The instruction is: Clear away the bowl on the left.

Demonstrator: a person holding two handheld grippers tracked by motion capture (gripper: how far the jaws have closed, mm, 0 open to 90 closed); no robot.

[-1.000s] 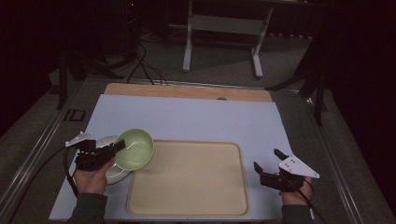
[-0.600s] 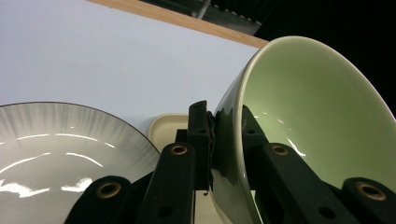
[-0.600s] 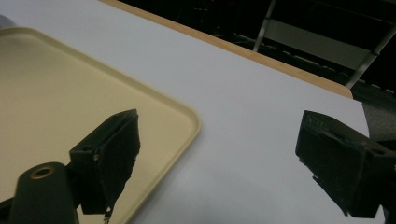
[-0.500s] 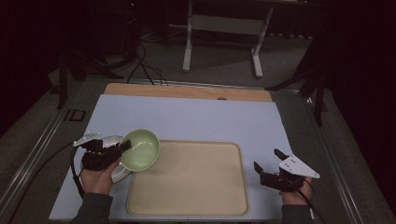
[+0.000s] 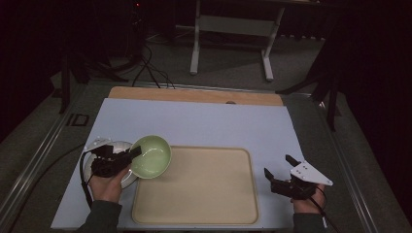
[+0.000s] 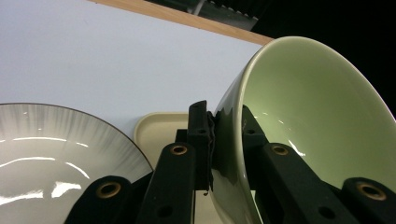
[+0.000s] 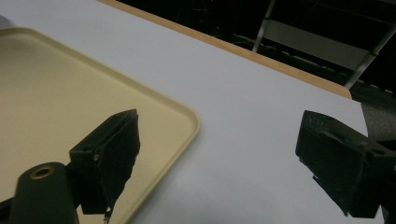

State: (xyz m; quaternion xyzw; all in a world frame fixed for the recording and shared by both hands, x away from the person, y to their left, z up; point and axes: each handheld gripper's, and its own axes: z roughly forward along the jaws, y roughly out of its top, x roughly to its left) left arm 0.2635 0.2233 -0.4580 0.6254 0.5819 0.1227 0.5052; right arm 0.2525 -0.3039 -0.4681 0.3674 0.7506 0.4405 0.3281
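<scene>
left gripper (image 5: 130, 156) is clamping the rim of the green bowl (image 5: 151, 156), one jaw inside the wall and one outside, as the left gripper view is showing me up close (image 6: 219, 140). i'm carrying the bowl tilted, its mouth turned up and toward the far right, and it is hanging off the table over the near-left corner of the beige tray (image 5: 204, 194).

compared with a second ago, the bowl is sitting noticeably further toward the tray: back then it was hovering right over the white plate (image 5: 127, 180), and half a second ago it was already sliding rightward. now it is overlapping the tray's left edge, with the plate left behind under my left hand (image 5: 108, 187). the grip itself isn't changing; the jaws are pinching just as tightly throughout.

i'm reading this as the bowl being lifted off the plate and on its way onto the tray, so the transfer is about midway. i'm thinking the next move needs a bit more travel to the right, a levelling of the wrist, then a gentle set-down before letting go.

right gripper (image 5: 282, 167) is waiting at the tray's right edge with its jaws spread wide and nothing between them, resting over the pale blue table (image 5: 204, 121).
</scene>
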